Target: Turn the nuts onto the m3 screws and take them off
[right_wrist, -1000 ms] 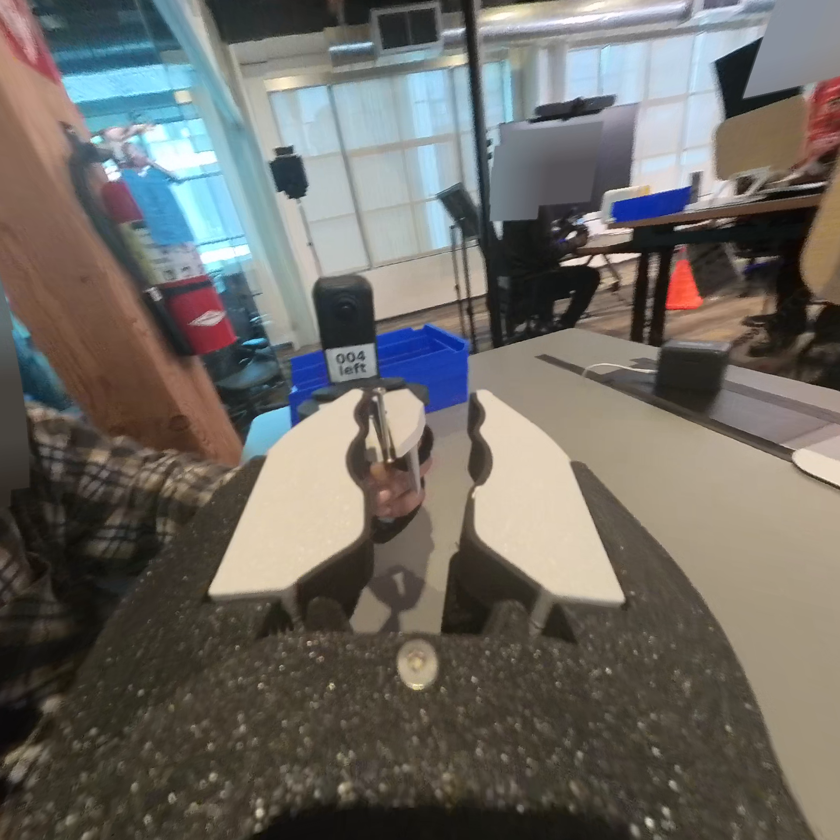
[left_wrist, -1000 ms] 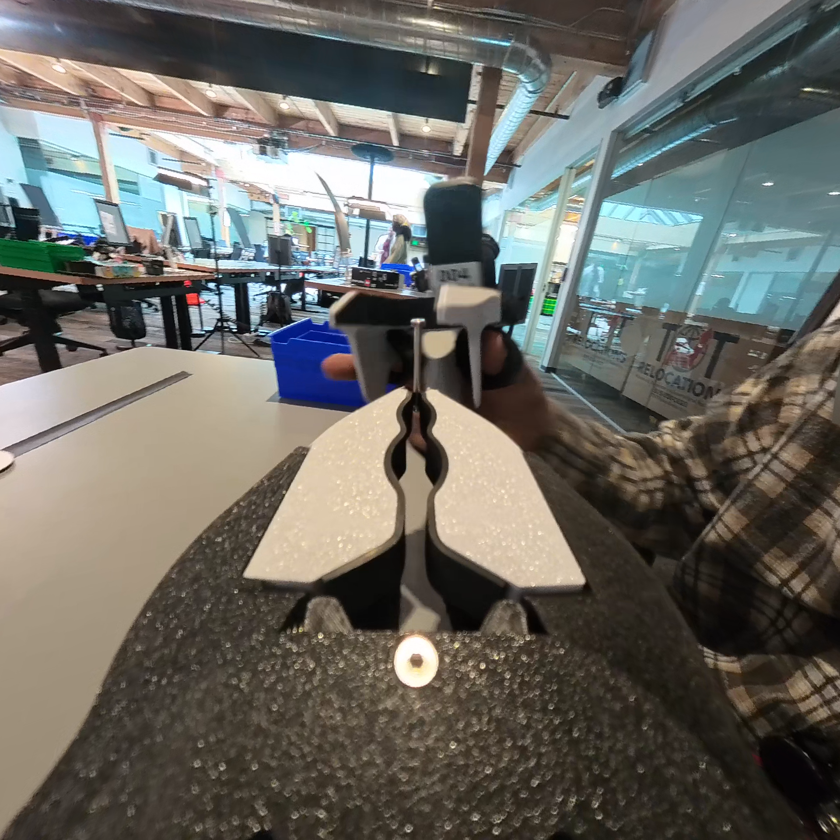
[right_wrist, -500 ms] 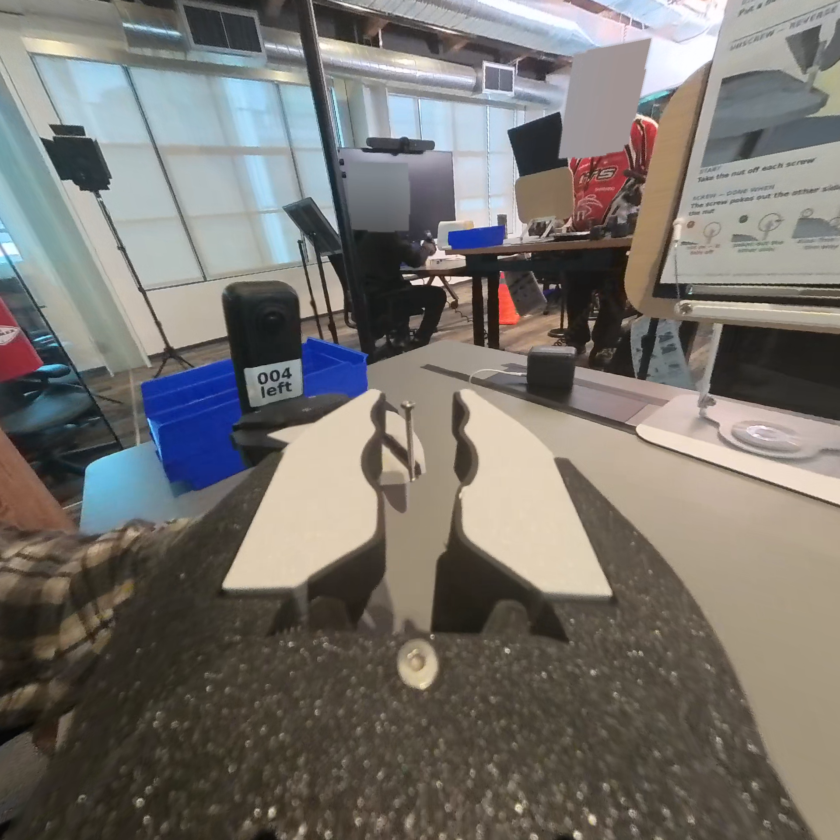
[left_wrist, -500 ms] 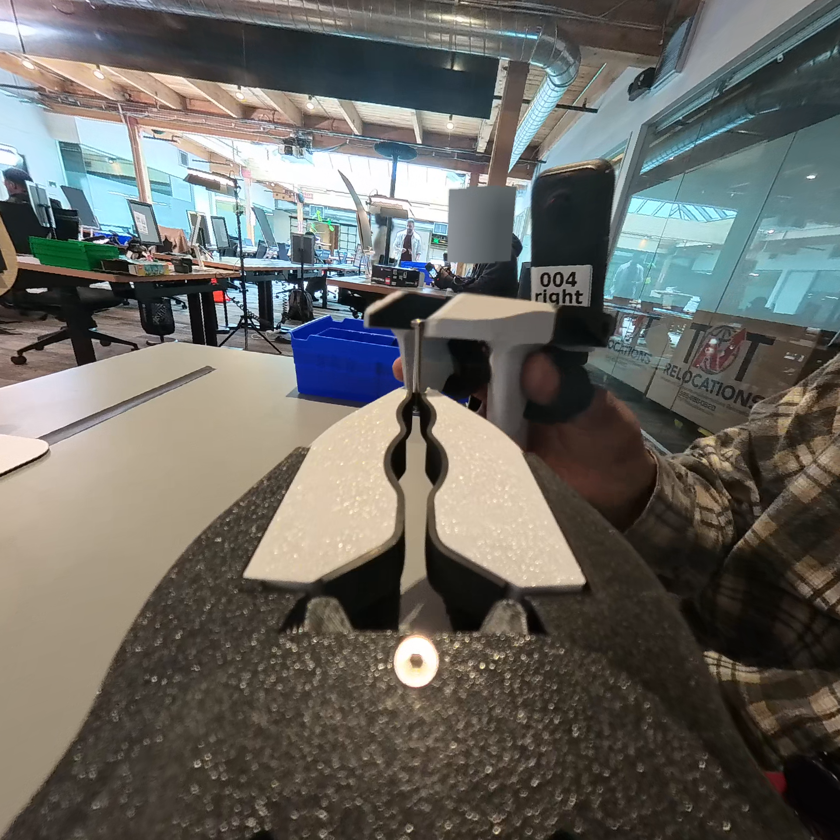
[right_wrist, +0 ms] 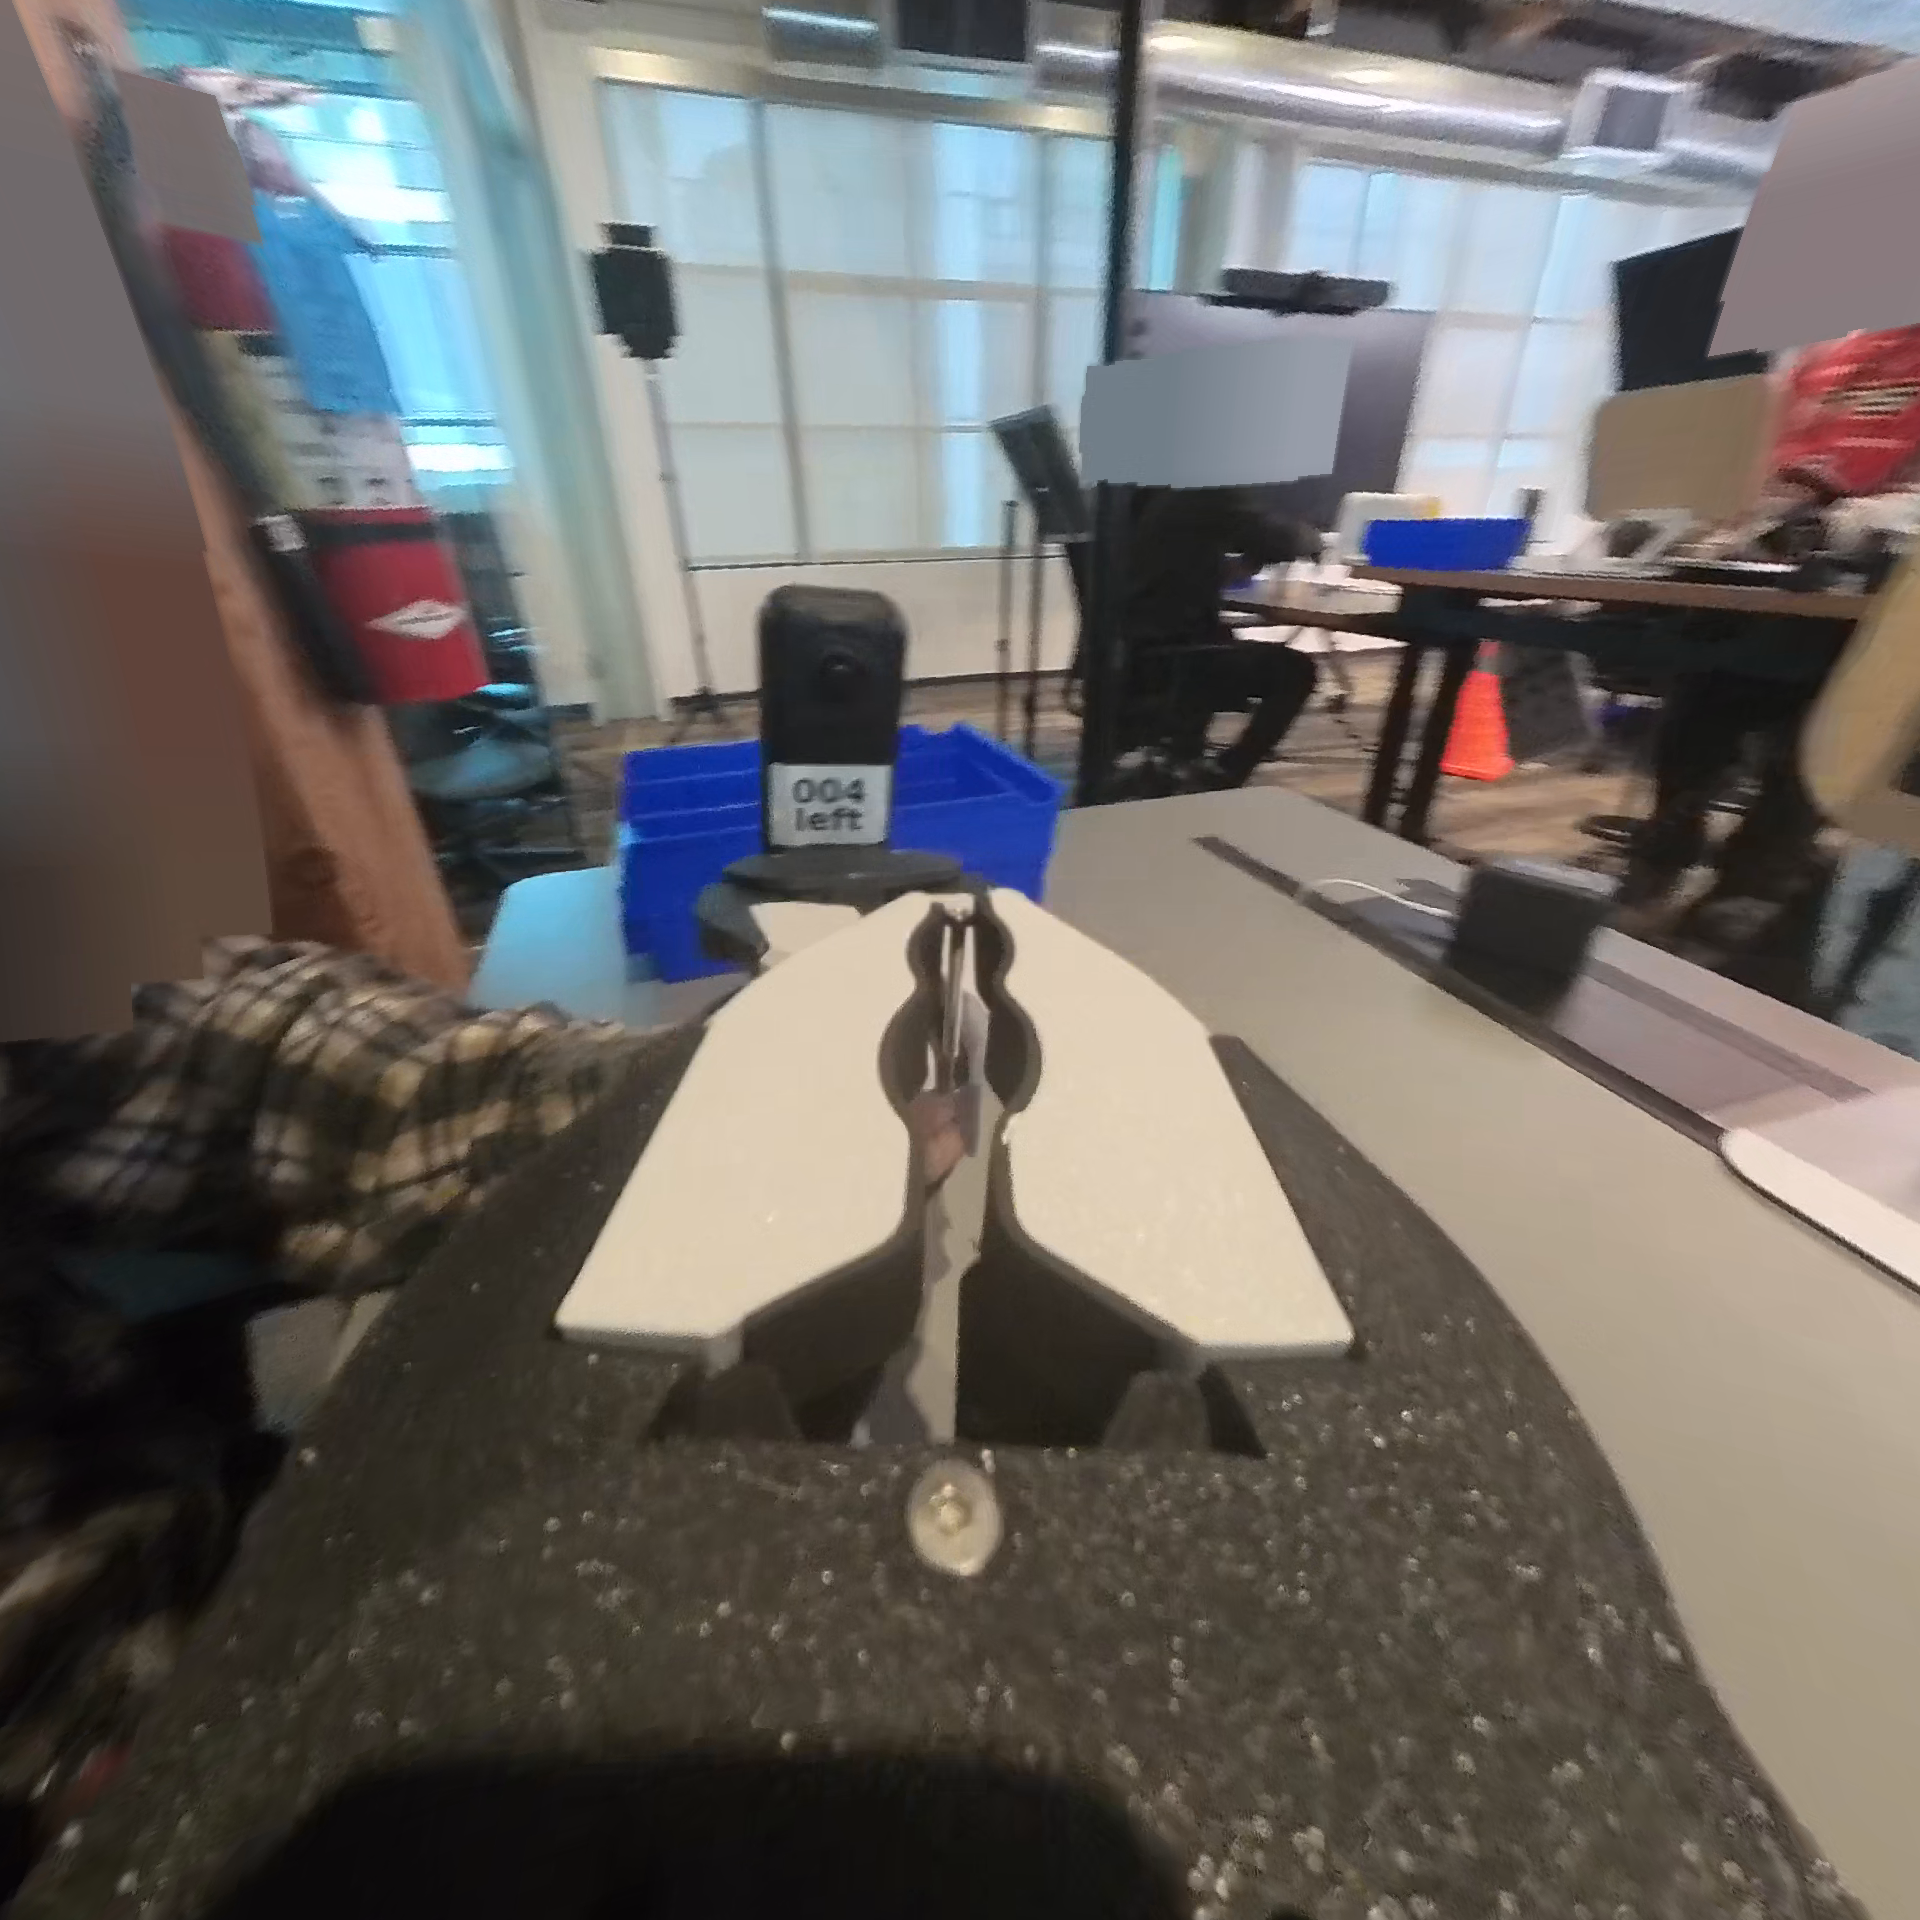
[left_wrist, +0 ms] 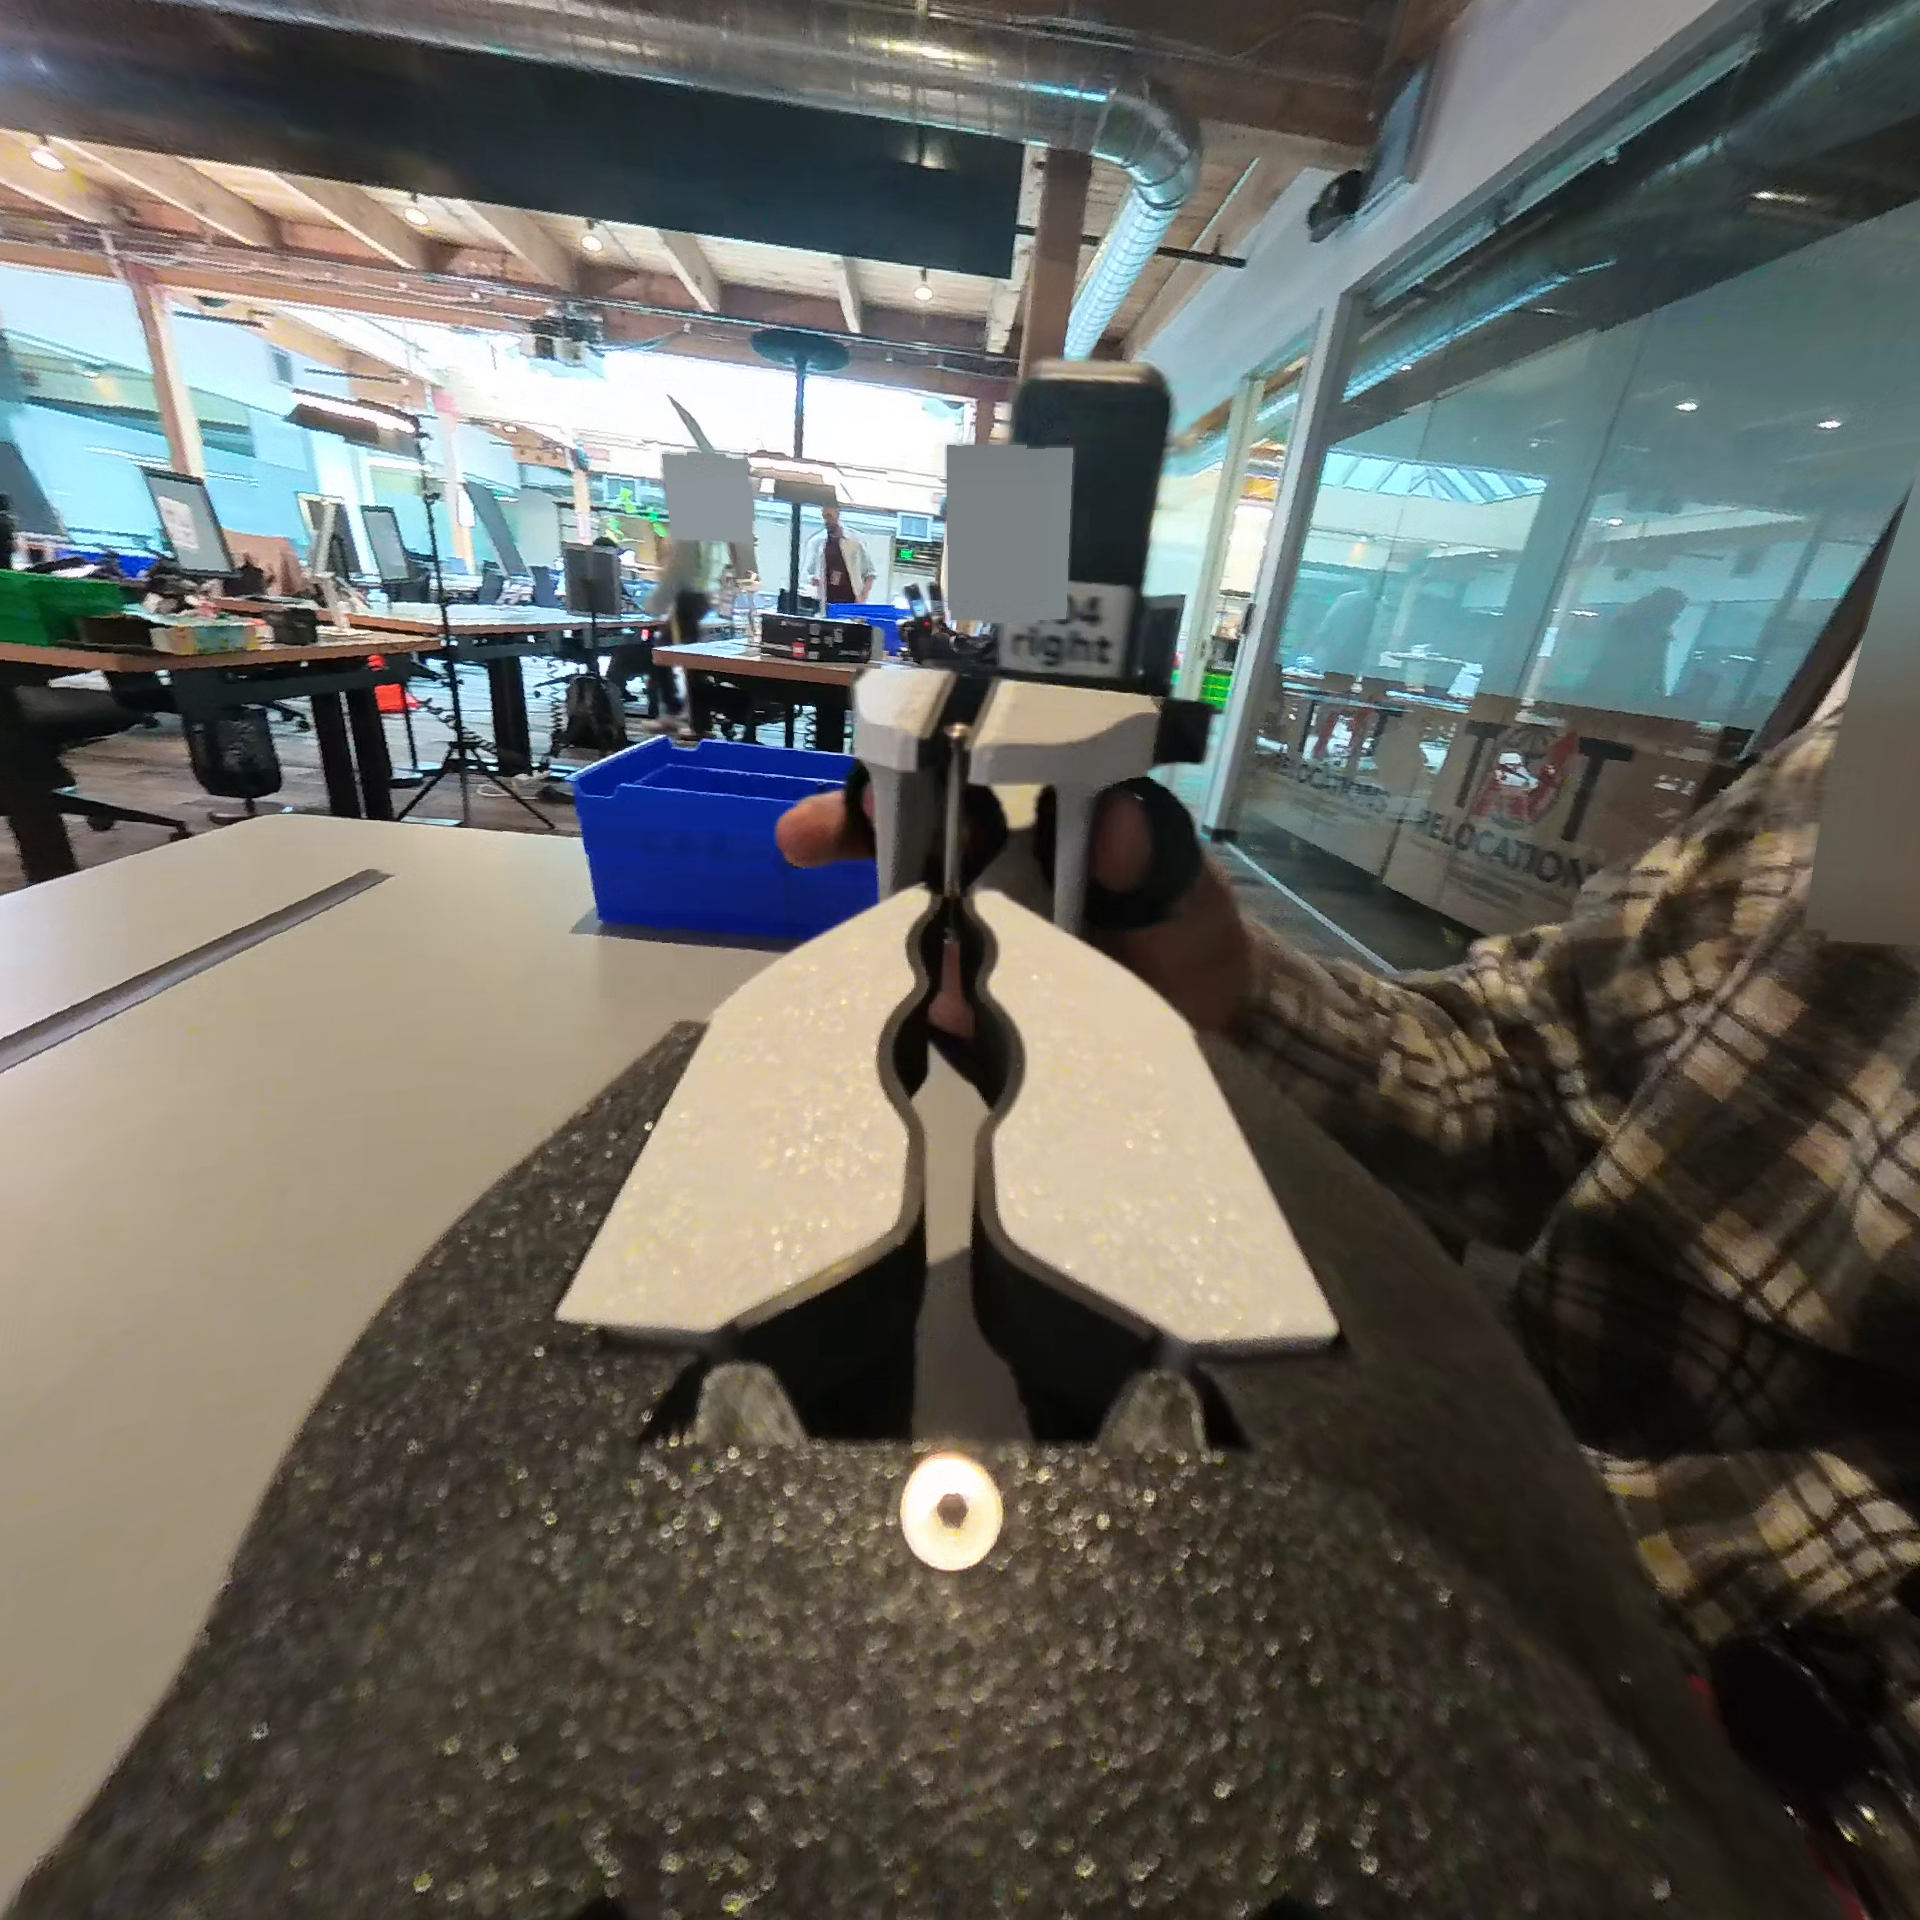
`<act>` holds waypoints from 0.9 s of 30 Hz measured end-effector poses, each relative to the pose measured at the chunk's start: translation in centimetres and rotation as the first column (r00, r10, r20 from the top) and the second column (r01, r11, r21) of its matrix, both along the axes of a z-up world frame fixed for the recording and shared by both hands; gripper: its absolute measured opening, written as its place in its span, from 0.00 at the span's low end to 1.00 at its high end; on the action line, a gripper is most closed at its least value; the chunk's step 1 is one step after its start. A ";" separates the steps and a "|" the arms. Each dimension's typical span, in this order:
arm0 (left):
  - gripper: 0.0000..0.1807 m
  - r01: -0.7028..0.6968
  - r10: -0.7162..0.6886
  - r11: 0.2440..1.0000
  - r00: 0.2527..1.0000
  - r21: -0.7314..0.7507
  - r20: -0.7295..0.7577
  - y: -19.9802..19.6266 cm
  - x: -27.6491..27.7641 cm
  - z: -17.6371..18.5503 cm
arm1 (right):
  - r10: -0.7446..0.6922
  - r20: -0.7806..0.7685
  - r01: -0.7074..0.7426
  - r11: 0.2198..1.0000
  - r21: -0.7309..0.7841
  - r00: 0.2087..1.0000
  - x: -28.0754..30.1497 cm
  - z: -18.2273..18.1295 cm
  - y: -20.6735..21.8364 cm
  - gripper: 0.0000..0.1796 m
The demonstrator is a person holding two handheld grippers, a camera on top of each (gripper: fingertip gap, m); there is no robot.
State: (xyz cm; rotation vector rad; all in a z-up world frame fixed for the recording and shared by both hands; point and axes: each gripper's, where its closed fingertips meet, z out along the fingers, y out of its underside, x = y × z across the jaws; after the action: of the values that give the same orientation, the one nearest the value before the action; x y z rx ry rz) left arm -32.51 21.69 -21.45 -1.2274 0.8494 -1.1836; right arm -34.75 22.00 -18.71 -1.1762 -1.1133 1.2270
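A thin metal m3 screw (left_wrist: 952, 821) stands upright, its lower end pinched in my left gripper (left_wrist: 951, 914), which is shut on it above the grey table. My right gripper (left_wrist: 964, 727) faces me in the left wrist view, its two white fingers closed around the screw's top end. In the right wrist view my right gripper (right_wrist: 961, 920) is shut, and the screw (right_wrist: 950, 997) shows through the notch between the fingers. The left gripper's white fingers (right_wrist: 795, 925) sit just behind. I cannot make out a nut; it is too small or hidden.
A blue bin (left_wrist: 717, 842) stands at the table's far edge, also in the right wrist view (right_wrist: 966, 800). A small black box (right_wrist: 1527, 925) with a cable sits on the table's groove. A white base plate (right_wrist: 1829, 1195) lies at right. A plaid sleeve (left_wrist: 1621, 1122) holds the right gripper. The grippers are tip to tip, or close to it.
The right gripper was open and swinging around the screw; now it has closed on the screw's top end. The left gripper has kept holding the screw upright.
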 end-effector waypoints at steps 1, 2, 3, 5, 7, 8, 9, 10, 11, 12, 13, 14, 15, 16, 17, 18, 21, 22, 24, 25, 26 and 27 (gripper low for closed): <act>0.01 0.014 -0.014 1.000 1.000 0.003 -0.002 -0.2 0.2 0.0 | 0.067 0.009 -0.067 0.998 0.003 0.998 0.2 0.0 -0.3 0.03; 0.01 0.029 -0.029 1.000 1.000 0.005 -0.002 -0.4 0.3 0.0 | 0.124 0.018 -0.124 0.992 -0.002 0.992 0.3 -0.1 -0.5 0.03; 0.01 0.050 -0.050 0.999 0.999 0.006 -0.001 -0.7 0.5 0.0 | 0.199 0.023 -0.199 0.980 -0.004 0.980 0.5 -0.1 -0.8 0.03; 0.01 0.088 -0.088 0.996 0.996 0.007 -0.001 -1.1 0.8 0.0 | 0.340 0.023 -0.339 0.940 -0.038 0.940 0.9 -0.1 -1.4 0.03; 0.01 0.120 -0.120 0.993 0.993 0.010 -0.005 -1.6 1.1 -0.1 | 0.468 0.009 -0.467 0.882 -0.064 0.883 1.3 -0.1 -1.9 0.03; 0.01 0.134 -0.134 0.991 0.991 0.013 -0.009 -1.8 1.3 -0.1 | 0.528 -0.005 -0.528 0.847 -0.063 0.849 1.6 -0.1 -2.3 0.03; 0.01 0.143 -0.143 0.990 0.990 0.014 -0.014 -1.9 1.4 -0.2 | 0.579 -0.018 -0.579 0.812 -0.073 0.815 1.8 -0.1 -2.6 0.03; 0.01 0.140 -0.140 0.990 0.990 0.015 -0.018 -1.9 1.5 -0.2 | 0.606 -0.025 -0.605 0.791 -0.087 0.795 1.8 -0.2 -2.5 0.03; 0.01 0.137 -0.137 0.990 0.990 0.016 -0.019 -1.9 1.5 -0.3 | 0.631 -0.033 -0.632 0.771 -0.086 0.775 1.8 -0.2 -2.6 0.03; 0.01 0.137 -0.136 0.991 0.990 0.014 -0.019 -1.8 1.5 -0.3 | 0.648 -0.039 -0.648 0.757 -0.084 0.761 1.9 -0.2 -2.7 0.03; 0.01 0.134 -0.134 0.991 0.991 0.012 -0.019 -1.8 1.4 -0.3 | 0.652 -0.044 -0.653 0.753 -0.084 0.757 1.8 -0.2 -2.6 0.03; 0.01 0.134 -0.134 0.991 0.991 0.013 -0.017 -1.8 1.4 -0.2 | 0.661 -0.053 -0.663 0.744 -0.078 0.748 1.9 -0.2 -2.6 0.03; 0.01 0.141 -0.140 0.990 0.990 0.013 -0.015 -1.8 1.4 -0.2 | 0.673 -0.065 -0.676 0.733 -0.071 0.737 2.0 -0.1 -2.7 0.03; 0.01 0.149 -0.148 0.989 0.989 0.013 -0.017 -2.0 1.5 -0.2 | 0.685 -0.077 -0.689 0.721 -0.068 0.725 2.1 0.0 -2.8 0.03; 0.01 0.159 -0.158 0.987 0.987 0.016 -0.022 -2.1 1.6 -0.3 | 0.706 -0.096 -0.712 0.699 -0.069 0.702 2.2 0.1 -3.0 0.03; 0.01 0.173 -0.172 0.985 0.985 0.018 -0.026 -2.3 1.8 -0.3 | 0.735 -0.114 -0.743 0.665 -0.075 0.669 2.5 0.2 -3.4 0.03; 0.01 0.195 -0.194 0.981 0.980 0.022 -0.038 -2.8 2.1 -0.4 | 0.778 -0.159 -0.794 0.602 -0.087 0.607 2.8 0.4 -3.6 0.03; 0.01 0.194 -0.193 0.981 0.980 0.022 -0.039 -2.7 2.1 -0.5 | 0.786 -0.186 -0.807 0.583 -0.091 0.589 2.9 0.7 -3.6 0.03; 0.01 0.187 -0.186 0.982 0.982 0.021 -0.039 -2.6 2.0 -0.4 | 0.792 -0.228 -0.822 0.563 -0.085 0.567 3.2 1.4 -3.5 0.03; 0.01 0.179 -0.179 0.984 0.983 0.021 -0.038 -2.5 2.0 -0.4 | 0.783 -0.237 -0.815 0.573 -0.082 0.575 3.2 1.7 -3.4 0.03; 0.01 0.171 -0.171 0.985 0.985 0.019 -0.037 -2.4 1.9 -0.4 | 0.771 -0.245 -0.805 0.588 -0.084 0.589 3.2 2.0 -3.3 0.03; 0.01 0.163 -0.162 0.987 0.986 0.017 -0.036 -2.2 1.8 -0.4 | 0.744 -0.250 -0.781 0.617 -0.096 0.619 3.2 2.4 -2.9 0.03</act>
State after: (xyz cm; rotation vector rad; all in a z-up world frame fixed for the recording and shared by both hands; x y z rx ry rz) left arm -30.72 19.46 -21.88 -1.1832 1.0001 -1.2841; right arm -31.54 19.06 -16.33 -0.6697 -1.4369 2.1132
